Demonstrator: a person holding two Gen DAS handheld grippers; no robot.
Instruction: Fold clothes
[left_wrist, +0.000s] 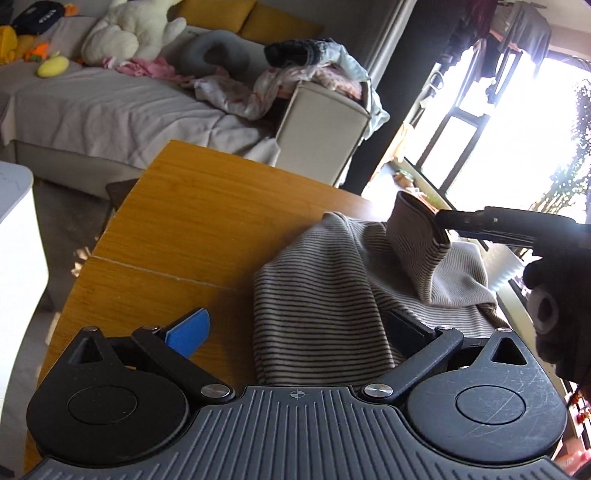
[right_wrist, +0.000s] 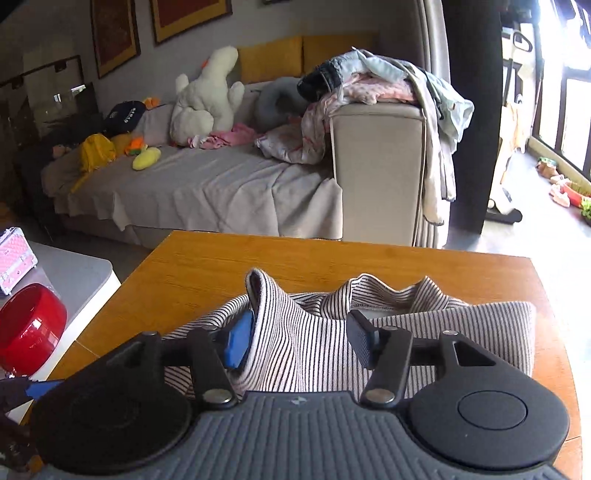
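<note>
Striped knitwear (right_wrist: 325, 354) is lying bunched on the near end of the wooden table (left_wrist: 192, 221), its collar or hem edge rumpled along the far side and one cuffed part (left_wrist: 417, 236) standing up above the heap. We are holding the right gripper (right_wrist: 299, 339) with its jaws spread, the blue pad tucked against the inside of that raised cuff and the black pad apart from it, so the cloth is hooked rather than pinched. We are keeping the left gripper (left_wrist: 295, 328) spread as well, low over the table, with the garment's near edge lying between its fingers but not clamped. Whether this heap is a garment being opened out or one being gathered into a fold, we cannot tell. The risk we are seeing is that the cuff, resting on one pad only, slips off as soon as it is lifted or drawn sideways, dropping back and creasing the layers. Soft knit is also stretching easily, so a lopsided pull could drag the whole bundle toward the table edge. Beyond, a sofa (right_wrist: 207, 184) is carrying more clothes (right_wrist: 369, 88).
</note>
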